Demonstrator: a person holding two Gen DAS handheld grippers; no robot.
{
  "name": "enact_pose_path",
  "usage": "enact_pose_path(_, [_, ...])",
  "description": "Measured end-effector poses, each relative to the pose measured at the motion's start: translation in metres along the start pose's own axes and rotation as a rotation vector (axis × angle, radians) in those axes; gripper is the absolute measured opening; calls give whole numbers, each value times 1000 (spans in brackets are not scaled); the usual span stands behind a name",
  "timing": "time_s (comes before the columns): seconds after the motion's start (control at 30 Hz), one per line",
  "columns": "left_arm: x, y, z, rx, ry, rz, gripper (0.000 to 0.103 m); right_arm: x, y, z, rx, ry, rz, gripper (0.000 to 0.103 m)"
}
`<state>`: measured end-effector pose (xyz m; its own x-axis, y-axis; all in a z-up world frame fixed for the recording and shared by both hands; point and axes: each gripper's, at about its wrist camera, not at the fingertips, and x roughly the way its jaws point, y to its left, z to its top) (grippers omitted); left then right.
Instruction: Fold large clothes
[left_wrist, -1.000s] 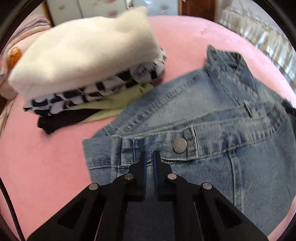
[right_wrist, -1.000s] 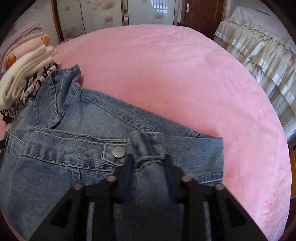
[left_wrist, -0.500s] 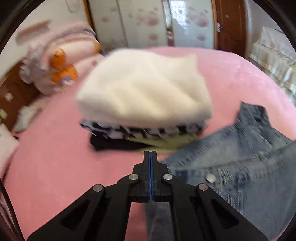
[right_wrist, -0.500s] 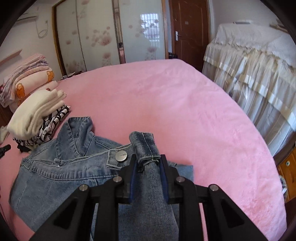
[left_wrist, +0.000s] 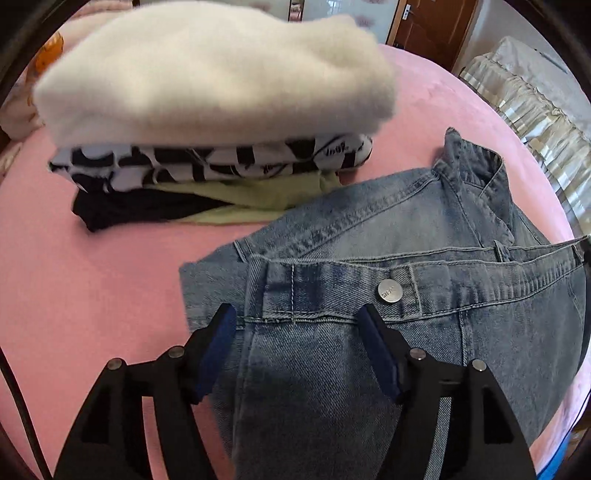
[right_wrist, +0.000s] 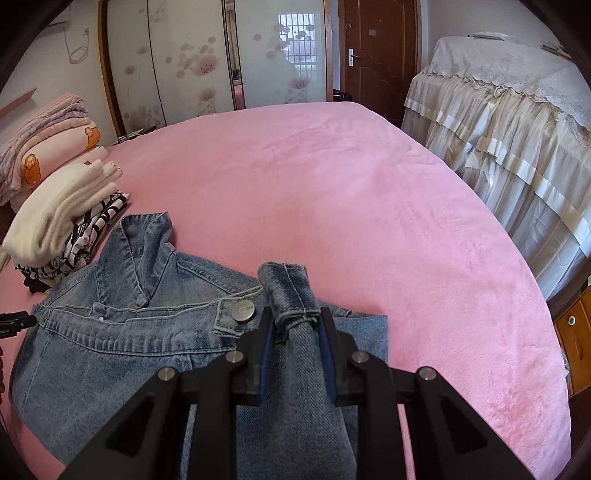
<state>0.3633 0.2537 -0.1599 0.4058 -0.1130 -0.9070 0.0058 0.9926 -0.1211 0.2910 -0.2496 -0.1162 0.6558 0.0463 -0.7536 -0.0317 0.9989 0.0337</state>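
A blue denim jacket (left_wrist: 424, 236) lies folded on the pink bed (left_wrist: 92, 280); it also shows in the right wrist view (right_wrist: 122, 339). My left gripper (left_wrist: 297, 321) is open, its jaws wide apart over the jacket's hem near a metal button (left_wrist: 389, 291). My right gripper (right_wrist: 295, 323) is shut on a bunched fold of the denim jacket's hem, which sticks up between the fingers beside a metal button (right_wrist: 242, 312).
A stack of folded clothes (left_wrist: 214, 110), white sweater on top, sits just left of the jacket; it also shows in the right wrist view (right_wrist: 59, 218). Folded blankets (right_wrist: 44, 147) lie at the far left. A lace-covered bed (right_wrist: 509, 122) stands to the right.
My left gripper, shut half a second ago, has opened wide and now sits over the jacket's hem. My right gripper still holds its denim fold, lifted from the bed.
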Motion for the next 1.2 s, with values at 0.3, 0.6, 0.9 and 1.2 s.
enact_pose_path(0.3, [4, -10, -3, 61, -44, 28, 26, 16, 0, -7, 3, 49, -21, 22])
enact_pose_path(0.6, [-73, -41, 7, 76, -356, 163, 19, -19, 2, 3, 4, -71, -9, 22])
enact_pose_path(0.9, [-32, -50, 38, 75, -371, 246, 19, 27, 7, 29, 25, -66, -70, 22])
enact_pose_path(1.2, [41, -35, 34, 51, -271, 270, 38, 113, 5, 8, 26, 101, -148, 28])
